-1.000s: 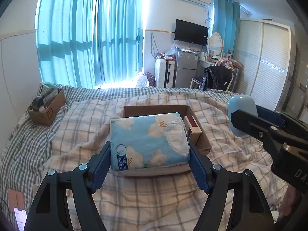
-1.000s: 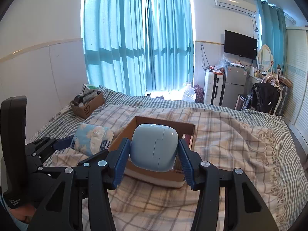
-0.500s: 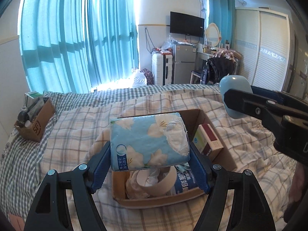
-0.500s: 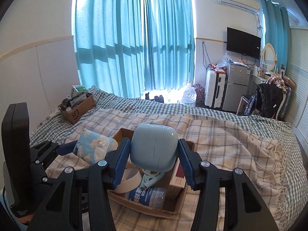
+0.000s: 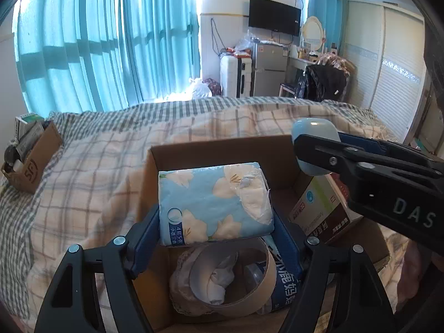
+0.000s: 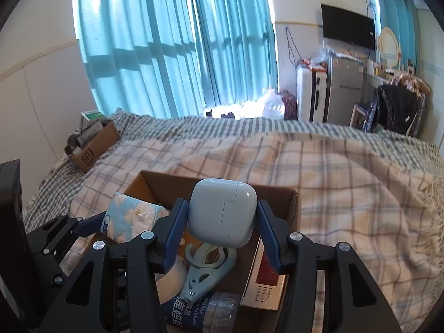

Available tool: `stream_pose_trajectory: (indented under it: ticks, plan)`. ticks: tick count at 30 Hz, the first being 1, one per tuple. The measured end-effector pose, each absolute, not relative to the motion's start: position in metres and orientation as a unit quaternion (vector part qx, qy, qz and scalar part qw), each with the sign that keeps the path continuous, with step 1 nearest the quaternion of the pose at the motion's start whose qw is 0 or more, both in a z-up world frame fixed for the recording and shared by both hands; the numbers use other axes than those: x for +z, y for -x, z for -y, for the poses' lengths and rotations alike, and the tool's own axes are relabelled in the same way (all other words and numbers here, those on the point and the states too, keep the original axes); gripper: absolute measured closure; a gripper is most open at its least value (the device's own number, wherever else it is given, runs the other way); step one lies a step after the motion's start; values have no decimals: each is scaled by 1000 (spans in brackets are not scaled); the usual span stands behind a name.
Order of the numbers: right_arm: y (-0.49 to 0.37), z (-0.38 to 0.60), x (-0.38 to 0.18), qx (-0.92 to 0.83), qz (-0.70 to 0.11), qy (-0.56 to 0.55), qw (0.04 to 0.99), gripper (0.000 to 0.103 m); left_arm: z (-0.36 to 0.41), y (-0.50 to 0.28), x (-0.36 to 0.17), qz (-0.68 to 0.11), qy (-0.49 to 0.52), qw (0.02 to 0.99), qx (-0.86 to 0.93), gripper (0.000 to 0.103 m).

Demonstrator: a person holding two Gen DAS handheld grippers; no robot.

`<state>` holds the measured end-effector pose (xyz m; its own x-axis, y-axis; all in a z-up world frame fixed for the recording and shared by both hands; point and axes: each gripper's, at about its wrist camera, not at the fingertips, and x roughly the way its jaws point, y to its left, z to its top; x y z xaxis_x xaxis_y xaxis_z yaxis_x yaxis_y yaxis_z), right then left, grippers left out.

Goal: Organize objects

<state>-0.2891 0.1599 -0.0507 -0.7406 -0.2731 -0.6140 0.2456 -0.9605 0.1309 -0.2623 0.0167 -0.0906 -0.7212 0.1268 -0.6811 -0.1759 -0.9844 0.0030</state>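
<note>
Two grippers, both loaded. Left gripper [image 5: 216, 238]: blue fingers [image 5: 145, 231] pinch a tissue pack [image 5: 213, 204] by its two short ends; pack lies flat between them, label end toward the left finger, torn wrapper toward the right. Pack hangs over the open box [image 5: 219, 149], above a tape roll [image 5: 236, 277] and a bottle [image 5: 285, 285] lying inside. Right gripper [image 6: 220, 230]: fingers [image 6: 174, 230] pinch a pale blue case [image 6: 222, 212] at its sides, case upright, seam facing the camera. Case is held over the same box, above a pale clip [image 6: 205, 266] and beside a red-and-white carton [image 6: 263, 280] leaning on the right wall. Box sits on a plaid blanket [image 6: 347, 194] on the bed. Second, smaller box [image 6: 91, 149] stands well apart at the bed's far left edge.
</note>
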Motion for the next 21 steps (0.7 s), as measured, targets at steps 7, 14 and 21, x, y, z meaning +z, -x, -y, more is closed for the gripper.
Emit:
stream_pose_trajectory:
  ticks: [7,14,21]
  plan:
    - [293,-163,-68,-923,44,-363,119,52,-12,260,-99,-32,379,80,921,25]
    - [282,-169,-45,-932,61,-337,118,36,-17,254,-89,-64,373,73,923,20]
    - [248,-185,10,-945,57,-300,113,28,-17,231,-39,-43,348,65,934,12]
